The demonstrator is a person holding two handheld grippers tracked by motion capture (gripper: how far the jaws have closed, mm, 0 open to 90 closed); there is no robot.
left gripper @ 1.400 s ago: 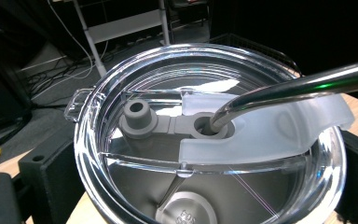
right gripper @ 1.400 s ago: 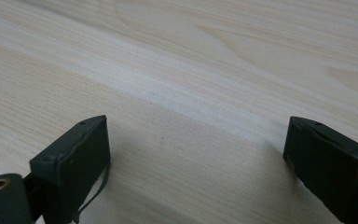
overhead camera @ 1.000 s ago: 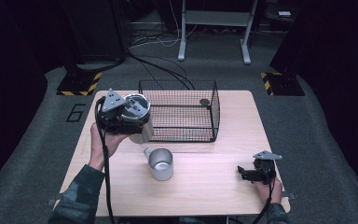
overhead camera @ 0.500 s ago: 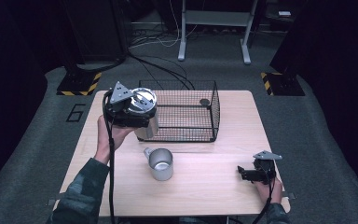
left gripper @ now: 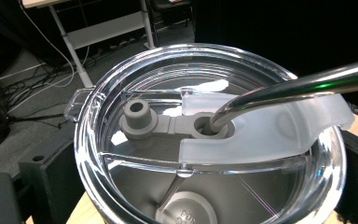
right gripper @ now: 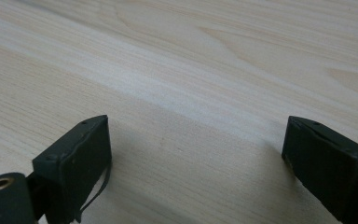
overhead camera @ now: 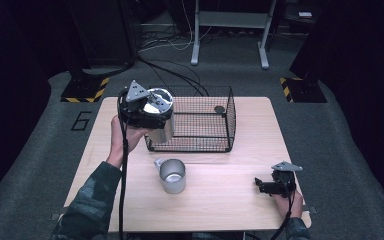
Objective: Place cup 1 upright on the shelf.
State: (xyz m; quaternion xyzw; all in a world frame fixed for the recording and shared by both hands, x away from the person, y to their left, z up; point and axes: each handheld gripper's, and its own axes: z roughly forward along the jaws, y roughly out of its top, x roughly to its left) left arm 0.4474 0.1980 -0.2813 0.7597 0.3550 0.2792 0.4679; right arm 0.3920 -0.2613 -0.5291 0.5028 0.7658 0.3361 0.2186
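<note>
Left gripper [overhead camera: 152, 117]: raised above table level on bent forearm, jaws clamped, load between them. Right gripper [overhead camera: 266, 186]: low at near right, jaws spread wide, nothing between them.

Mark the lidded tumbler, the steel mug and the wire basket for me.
lidded tumbler [left gripper: 158, 154]: left gripper view, on the clear lid's surface.
steel mug [overhead camera: 173, 175]: high view, on its side wall.
wire basket [overhead camera: 231, 112]: high view, on its right mesh wall.
</note>
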